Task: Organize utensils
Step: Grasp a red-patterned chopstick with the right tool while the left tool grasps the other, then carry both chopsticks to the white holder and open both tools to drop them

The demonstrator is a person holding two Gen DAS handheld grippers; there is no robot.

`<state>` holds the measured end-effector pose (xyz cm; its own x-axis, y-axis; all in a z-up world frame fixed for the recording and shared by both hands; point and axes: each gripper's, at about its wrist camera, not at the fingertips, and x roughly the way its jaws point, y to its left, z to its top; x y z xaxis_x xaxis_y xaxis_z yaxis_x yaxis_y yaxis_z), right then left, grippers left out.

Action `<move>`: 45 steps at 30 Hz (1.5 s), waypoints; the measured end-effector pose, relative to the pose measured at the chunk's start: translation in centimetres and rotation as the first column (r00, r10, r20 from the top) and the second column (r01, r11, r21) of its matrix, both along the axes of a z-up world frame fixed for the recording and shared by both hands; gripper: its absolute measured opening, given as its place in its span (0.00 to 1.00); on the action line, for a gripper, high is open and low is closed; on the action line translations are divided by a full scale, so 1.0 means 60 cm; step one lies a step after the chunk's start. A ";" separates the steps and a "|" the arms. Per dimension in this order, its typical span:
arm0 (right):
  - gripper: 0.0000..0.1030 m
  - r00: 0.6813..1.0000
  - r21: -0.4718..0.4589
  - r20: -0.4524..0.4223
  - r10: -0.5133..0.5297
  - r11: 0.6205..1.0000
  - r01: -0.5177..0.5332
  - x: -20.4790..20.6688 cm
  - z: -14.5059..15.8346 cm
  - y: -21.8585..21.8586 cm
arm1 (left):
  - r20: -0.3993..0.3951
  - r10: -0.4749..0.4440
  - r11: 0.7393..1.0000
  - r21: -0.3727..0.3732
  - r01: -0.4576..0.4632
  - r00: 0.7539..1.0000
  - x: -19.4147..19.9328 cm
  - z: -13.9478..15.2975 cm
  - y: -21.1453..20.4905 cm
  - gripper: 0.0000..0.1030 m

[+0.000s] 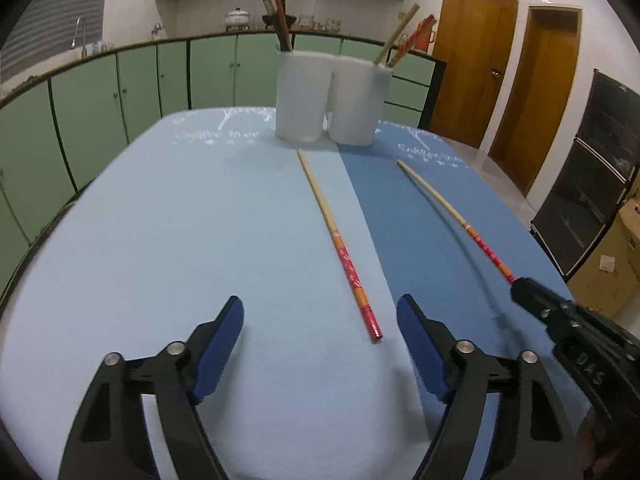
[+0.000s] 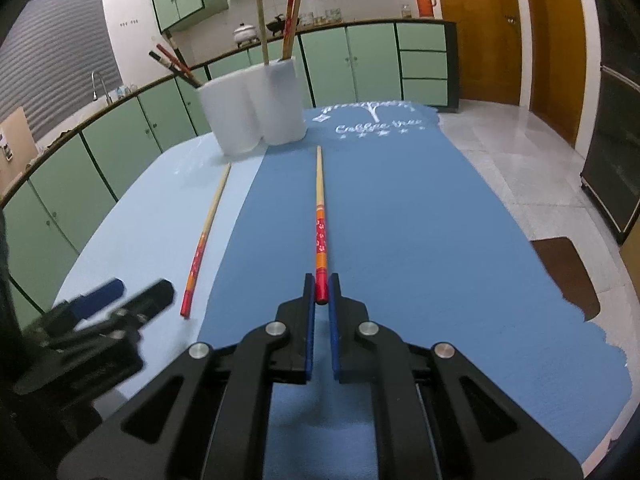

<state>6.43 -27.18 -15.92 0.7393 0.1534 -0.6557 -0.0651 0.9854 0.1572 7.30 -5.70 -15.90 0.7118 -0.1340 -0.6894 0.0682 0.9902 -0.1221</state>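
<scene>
R gripper point(image 2: 321, 280) is pinched on the red butt end of one chopstick point(image 2: 319, 216); pads pressed tight on it w/ the stick running straight fwd over the dark blue mat point(image 2: 420, 220), pale tip aimed at the cups; in the left wrist view the same chopstick point(image 1: 452, 212) shows as a long curved line ending in the R gripper's point(image 1: 520, 286) black nose at the right edge. L gripper point(image 1: 320, 340) stands spread wide, nothing btwn the blue pads point(image 1: 222, 344); it hangs over the light blue mat point(image 1: 180, 220); the second chopstick point(image 1: 338, 240) lies flat on that mat just ahead and slightly right of centre, its red end near the right pad, not touching. In the right wrist view that loose chopstick point(image 2: 206, 236) lies on the light mat close to the seam btwn the two mats; L gripper point(image 2: 128, 294) sits blurred at lower left, near its red end. Two white cups stand side by side, touching, at the far end of the table; left cup point(image 1: 302, 96) holds dark and red chopsticks point(image 1: 278, 12); right cup point(image 1: 360, 104) holds pale ones w/ red ends point(image 1: 404, 36). Green cabinets point(image 1: 120, 92) and wooden doors point(image 1: 472, 64) behind.
</scene>
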 end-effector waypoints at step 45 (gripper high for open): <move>0.05 0.995 -0.089 0.090 0.039 0.996 -0.031 -0.031 0.080 0.024 | 0.220 0.003 0.996 0.089 -0.024 0.976 -0.046 0.119 -0.016 0.05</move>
